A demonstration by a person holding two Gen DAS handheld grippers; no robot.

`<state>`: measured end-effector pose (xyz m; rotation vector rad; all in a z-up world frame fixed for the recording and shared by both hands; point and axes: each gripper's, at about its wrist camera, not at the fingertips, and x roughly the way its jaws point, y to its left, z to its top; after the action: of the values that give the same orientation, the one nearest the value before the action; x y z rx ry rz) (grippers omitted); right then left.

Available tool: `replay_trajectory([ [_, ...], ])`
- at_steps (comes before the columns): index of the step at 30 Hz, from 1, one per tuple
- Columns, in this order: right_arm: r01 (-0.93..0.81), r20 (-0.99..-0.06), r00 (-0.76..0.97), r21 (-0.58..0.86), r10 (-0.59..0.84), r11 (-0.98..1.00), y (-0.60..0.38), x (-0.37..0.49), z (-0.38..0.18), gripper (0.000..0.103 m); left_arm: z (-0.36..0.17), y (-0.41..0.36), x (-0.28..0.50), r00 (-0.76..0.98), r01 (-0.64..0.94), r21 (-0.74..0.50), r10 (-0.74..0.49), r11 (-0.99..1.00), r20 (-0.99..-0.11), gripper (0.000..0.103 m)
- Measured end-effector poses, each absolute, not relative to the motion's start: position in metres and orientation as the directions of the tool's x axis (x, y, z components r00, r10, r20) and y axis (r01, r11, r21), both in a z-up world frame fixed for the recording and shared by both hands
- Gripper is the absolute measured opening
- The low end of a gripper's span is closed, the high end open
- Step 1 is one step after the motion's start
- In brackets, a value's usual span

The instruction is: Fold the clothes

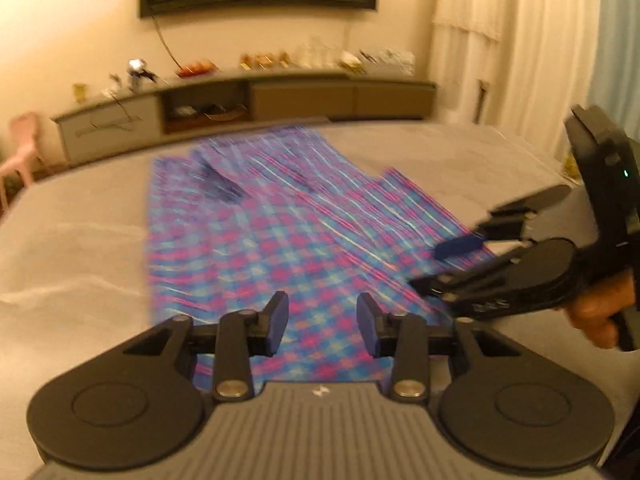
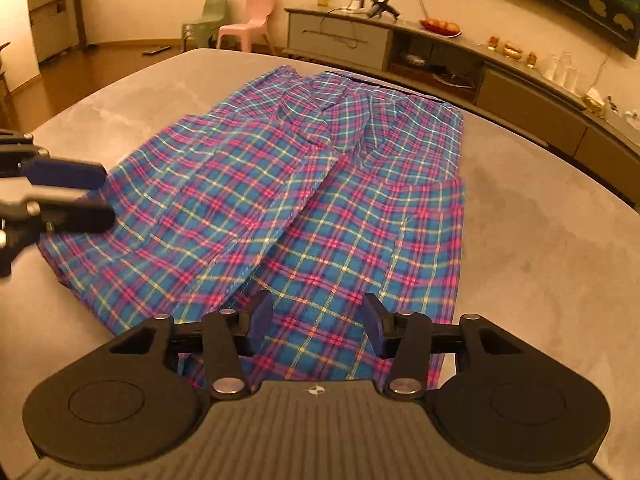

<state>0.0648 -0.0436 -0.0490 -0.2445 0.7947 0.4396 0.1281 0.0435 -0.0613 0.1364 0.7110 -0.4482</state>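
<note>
A pair of blue and pink plaid trousers [image 2: 360,200] lies flat on the grey table [image 2: 540,220], waistband at the far end and legs towards me. One leg partly overlaps the other along the middle. My right gripper [image 2: 316,326] hovers open over the near hem of the right leg, nothing pinched between its blue pads. In the left wrist view the trousers [image 1: 260,240] are motion-blurred. My left gripper [image 1: 322,324] stands open above the near cloth. The right gripper [image 1: 440,266] shows there at the cloth's right edge, held by a hand [image 1: 592,312]. The left gripper [image 2: 100,194] appears at the trousers' left edge.
A long low sideboard [image 2: 500,80] with small ornaments and a fruit plate runs along the far wall. A pink chair [image 2: 252,20] and a green chair [image 2: 208,16] stand beyond the table's far left corner. White curtains [image 1: 520,40] hang at the right.
</note>
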Motion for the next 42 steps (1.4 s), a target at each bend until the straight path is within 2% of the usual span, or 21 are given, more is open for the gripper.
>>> replay_trajectory([
  [5, -0.476, -0.716, 0.622, -0.026, 0.316, 0.879, -0.051, 0.064, -0.057, 0.053, -0.095, 0.047, 0.142, 0.631, 0.386, 0.031, -0.239, 0.922, -0.738, 0.042],
  [10, -0.492, -0.705, 0.613, 0.012, 0.357, 0.87, -0.069, 0.069, -0.06, 0.054, -0.095, 0.078, 0.146, 0.633, 0.336, 0.0, -0.226, 0.942, -0.741, 0.047],
  [12, -0.488, -0.709, 0.609, 0.018, 0.356, 0.872, -0.075, 0.067, -0.059, 0.054, -0.089, 0.085, 0.144, 0.638, 0.303, 0.005, -0.199, 0.953, -0.744, 0.045],
  [13, -0.483, -0.712, 0.609, 0.017, 0.35, 0.875, -0.078, 0.066, -0.057, 0.054, -0.085, 0.088, 0.142, 0.644, 0.284, 0.016, -0.178, 0.959, -0.744, 0.039],
  [14, -0.469, -0.714, 0.618, 0.0, 0.329, 0.883, -0.081, 0.064, -0.054, 0.054, -0.08, 0.091, 0.138, 0.65, 0.269, 0.002, -0.181, 0.963, -0.738, 0.034],
  [16, -0.442, -0.678, 0.678, -0.066, 0.285, 0.894, -0.084, 0.053, -0.042, 0.053, -0.069, 0.097, 0.136, 0.66, 0.279, -0.068, -0.242, 0.958, -0.711, 0.036],
  [18, -0.494, -0.633, 0.688, -0.049, 0.355, 0.868, -0.084, 0.035, -0.03, 0.053, -0.064, 0.102, 0.134, 0.67, 0.276, -0.065, -0.24, 0.959, -0.703, 0.036],
  [19, -0.517, -0.617, 0.685, -0.038, 0.387, 0.855, -0.084, 0.028, -0.026, 0.053, -0.067, 0.104, 0.138, 0.66, 0.262, -0.057, -0.222, 0.963, -0.718, 0.036],
  [22, -0.551, -0.669, 0.606, 0.038, 0.431, 0.833, -0.078, 0.028, -0.04, 0.052, -0.084, 0.117, 0.147, 0.621, 0.21, -0.06, -0.181, 0.976, -0.763, 0.033],
  [24, -0.525, -0.715, 0.57, 0.062, 0.405, 0.849, -0.08, 0.037, -0.056, 0.053, -0.082, 0.123, 0.146, 0.633, 0.213, -0.054, -0.18, 0.976, -0.753, 0.033],
  [27, -0.486, -0.718, 0.555, 0.129, 0.42, 0.864, -0.092, 0.043, -0.047, 0.053, -0.074, 0.134, 0.144, 0.64, 0.2, -0.105, -0.211, 0.974, -0.739, 0.033],
  [31, -0.495, -0.643, 0.586, 0.198, 0.493, 0.846, -0.102, 0.049, -0.003, 0.059, -0.054, 0.146, 0.151, 0.665, 0.212, -0.23, -0.313, 0.95, -0.678, 0.038],
  [33, -0.505, -0.61, 0.606, 0.2, 0.51, 0.84, -0.102, 0.065, 0.02, 0.068, -0.051, 0.145, 0.162, 0.655, 0.238, -0.306, -0.384, 0.922, -0.65, 0.039],
  [34, -0.505, -0.601, 0.618, 0.191, 0.507, 0.842, -0.101, 0.079, 0.029, 0.075, -0.049, 0.144, 0.168, 0.649, 0.248, -0.32, -0.402, 0.914, -0.645, 0.039],
  [36, -0.502, -0.586, 0.64, 0.17, 0.497, 0.848, -0.1, 0.111, 0.046, 0.082, -0.046, 0.137, 0.185, 0.632, 0.261, -0.311, -0.405, 0.914, -0.66, 0.039],
  [39, -0.435, -0.61, 0.662, 0.162, 0.436, 0.886, -0.105, 0.189, 0.051, 0.083, -0.028, 0.144, 0.224, 0.683, 0.277, -0.195, -0.336, 0.941, -0.649, 0.045],
  [40, -0.405, -0.619, 0.667, 0.167, 0.415, 0.899, -0.107, 0.216, 0.05, 0.083, -0.023, 0.15, 0.24, 0.707, 0.262, -0.148, -0.294, 0.954, -0.643, 0.052],
  [42, -0.33, -0.633, 0.675, 0.202, 0.38, 0.922, -0.117, 0.272, 0.039, 0.083, -0.025, 0.165, 0.282, 0.699, 0.216, -0.133, -0.248, 0.967, -0.671, 0.055],
])
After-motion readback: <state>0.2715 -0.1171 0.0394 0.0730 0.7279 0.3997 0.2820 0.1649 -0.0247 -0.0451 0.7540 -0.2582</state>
